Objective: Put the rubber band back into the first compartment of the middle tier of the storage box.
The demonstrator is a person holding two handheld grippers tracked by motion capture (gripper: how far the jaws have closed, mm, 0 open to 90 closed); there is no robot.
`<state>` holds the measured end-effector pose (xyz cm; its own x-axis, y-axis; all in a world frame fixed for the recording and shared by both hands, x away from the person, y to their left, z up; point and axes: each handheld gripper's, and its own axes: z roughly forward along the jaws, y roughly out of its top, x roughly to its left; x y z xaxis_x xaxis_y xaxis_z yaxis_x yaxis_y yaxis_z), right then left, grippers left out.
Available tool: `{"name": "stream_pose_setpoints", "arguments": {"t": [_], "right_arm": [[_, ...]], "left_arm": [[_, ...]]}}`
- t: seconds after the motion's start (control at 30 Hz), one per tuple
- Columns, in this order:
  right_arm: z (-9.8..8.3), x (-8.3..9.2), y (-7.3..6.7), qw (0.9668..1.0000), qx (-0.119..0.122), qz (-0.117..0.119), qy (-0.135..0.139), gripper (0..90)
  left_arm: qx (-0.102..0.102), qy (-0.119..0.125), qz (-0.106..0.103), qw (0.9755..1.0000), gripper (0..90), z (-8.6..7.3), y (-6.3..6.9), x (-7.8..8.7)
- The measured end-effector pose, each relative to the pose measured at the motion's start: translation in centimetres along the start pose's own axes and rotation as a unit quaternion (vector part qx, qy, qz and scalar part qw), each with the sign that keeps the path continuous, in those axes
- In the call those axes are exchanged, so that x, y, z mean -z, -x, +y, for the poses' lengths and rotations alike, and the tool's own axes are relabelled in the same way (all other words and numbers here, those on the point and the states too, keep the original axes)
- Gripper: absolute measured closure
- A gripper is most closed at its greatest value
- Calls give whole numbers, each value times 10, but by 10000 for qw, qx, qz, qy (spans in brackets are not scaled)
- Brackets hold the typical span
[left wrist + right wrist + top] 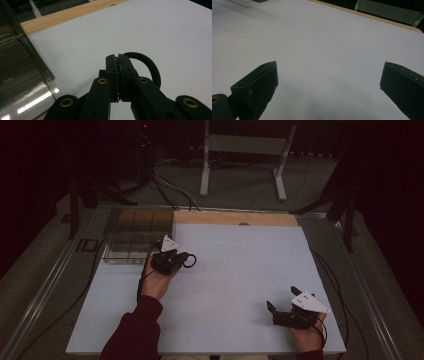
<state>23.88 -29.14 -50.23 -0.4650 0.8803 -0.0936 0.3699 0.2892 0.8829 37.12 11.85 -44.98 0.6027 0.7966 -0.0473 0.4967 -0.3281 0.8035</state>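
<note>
Black ring sits pinched between the closed jaws of our left gripper, its loop sticking out to one side above the pale bench, just beside the clear tray at the far left corner. Our right gripper rests near the bench's near right edge, jaws spread wide with nothing between them.

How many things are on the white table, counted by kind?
Black ring, held in the left gripper: 1
Clear box with compartments: 1
Grippers, counting the right gripper: 2
Total: 4
</note>
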Motion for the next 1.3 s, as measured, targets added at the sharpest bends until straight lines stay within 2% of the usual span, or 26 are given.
{"name": "stream_pose_setpoints", "arguments": {"t": [0.6,0.83,1.03,1.13,1.2,1.3], "right_arm": [[0,1,1,10000,-22,-2,18,20],[0,1,1,10000,-22,-3,25,20],[0,1,1,10000,-41,0,44,20],[0,1,2,9999,-78,29,57,19],[0,3,5,9995,-228,114,159,19],[-1,3,6,9994,-279,91,165,19]], "left_arm": [[157,106,275,9994,892,4,-23,14],[156,99,376,9991,892,5,-31,19],[196,194,502,9984,892,7,-39,26],[188,183,535,9982,892,7,-42,28],[179,181,563,9981,892,7,-44,30],[195,199,615,9977,892,7,-48,33]]}}
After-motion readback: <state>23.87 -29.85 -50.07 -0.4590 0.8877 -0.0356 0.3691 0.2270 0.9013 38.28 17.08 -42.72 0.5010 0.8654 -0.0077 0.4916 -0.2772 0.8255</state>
